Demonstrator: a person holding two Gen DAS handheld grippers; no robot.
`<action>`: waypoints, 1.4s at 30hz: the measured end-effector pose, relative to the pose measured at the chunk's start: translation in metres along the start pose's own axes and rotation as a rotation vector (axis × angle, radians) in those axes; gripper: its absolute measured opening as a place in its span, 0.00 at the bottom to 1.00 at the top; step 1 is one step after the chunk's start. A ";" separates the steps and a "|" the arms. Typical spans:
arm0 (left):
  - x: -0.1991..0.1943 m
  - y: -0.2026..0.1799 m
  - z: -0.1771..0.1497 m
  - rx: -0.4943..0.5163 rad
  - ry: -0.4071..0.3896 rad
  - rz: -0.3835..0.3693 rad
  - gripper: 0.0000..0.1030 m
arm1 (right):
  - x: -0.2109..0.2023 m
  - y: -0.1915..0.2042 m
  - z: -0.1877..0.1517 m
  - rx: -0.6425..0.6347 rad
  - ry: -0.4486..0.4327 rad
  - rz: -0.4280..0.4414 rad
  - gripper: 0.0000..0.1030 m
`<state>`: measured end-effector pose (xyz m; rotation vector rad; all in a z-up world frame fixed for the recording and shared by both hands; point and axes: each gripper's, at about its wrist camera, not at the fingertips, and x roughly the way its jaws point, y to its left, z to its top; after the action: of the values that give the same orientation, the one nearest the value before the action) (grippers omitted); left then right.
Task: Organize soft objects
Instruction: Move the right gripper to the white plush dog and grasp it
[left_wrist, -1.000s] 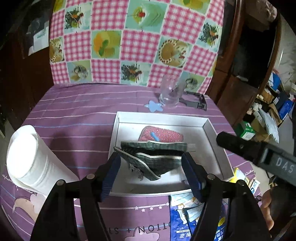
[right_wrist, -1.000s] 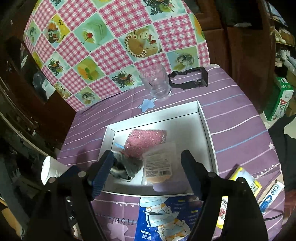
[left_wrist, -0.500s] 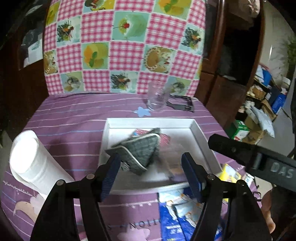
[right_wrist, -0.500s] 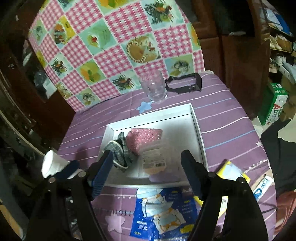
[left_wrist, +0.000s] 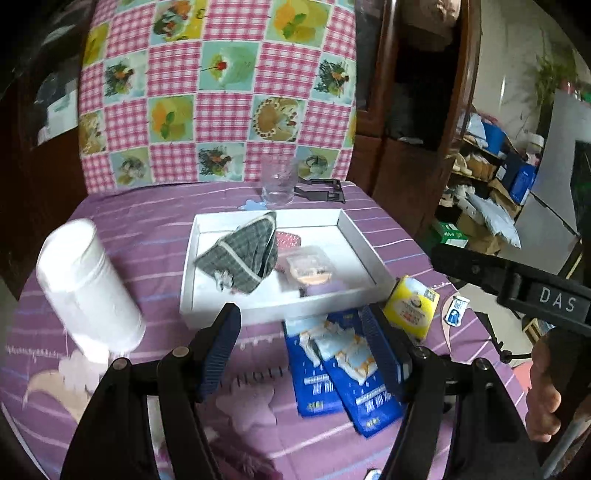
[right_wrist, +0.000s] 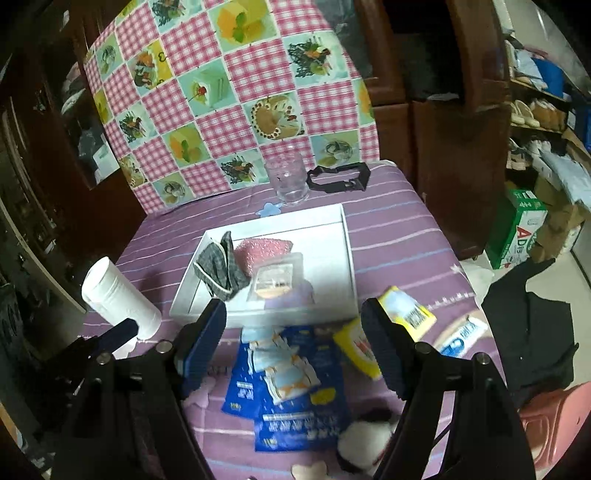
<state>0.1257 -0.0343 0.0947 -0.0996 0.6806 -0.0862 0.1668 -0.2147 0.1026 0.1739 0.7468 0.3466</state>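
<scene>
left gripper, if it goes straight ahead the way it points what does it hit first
Probably the near wall of the white tray, just beyond the open left gripper; higher up it might reach the plaid cloth. Depth is unclear.

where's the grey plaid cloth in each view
Left wrist: the grey plaid cloth sits left of centre, in the left part of the white tray.
Right wrist: the cloth sits left of centre, at the tray's left end.
Shared landmark: the clear glass beyond the tray.
</scene>
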 end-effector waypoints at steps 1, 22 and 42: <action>-0.003 -0.001 -0.005 -0.004 -0.005 0.001 0.69 | -0.003 -0.003 -0.006 -0.003 -0.009 -0.004 0.74; 0.009 -0.031 -0.075 0.113 0.021 0.024 0.74 | 0.012 -0.033 -0.089 -0.016 0.063 -0.129 0.74; 0.036 -0.013 -0.081 0.038 0.159 0.029 0.74 | 0.010 -0.061 -0.085 0.078 0.098 -0.152 0.74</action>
<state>0.1016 -0.0560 0.0112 -0.0468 0.8382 -0.0796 0.1299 -0.2648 0.0173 0.1736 0.8656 0.1818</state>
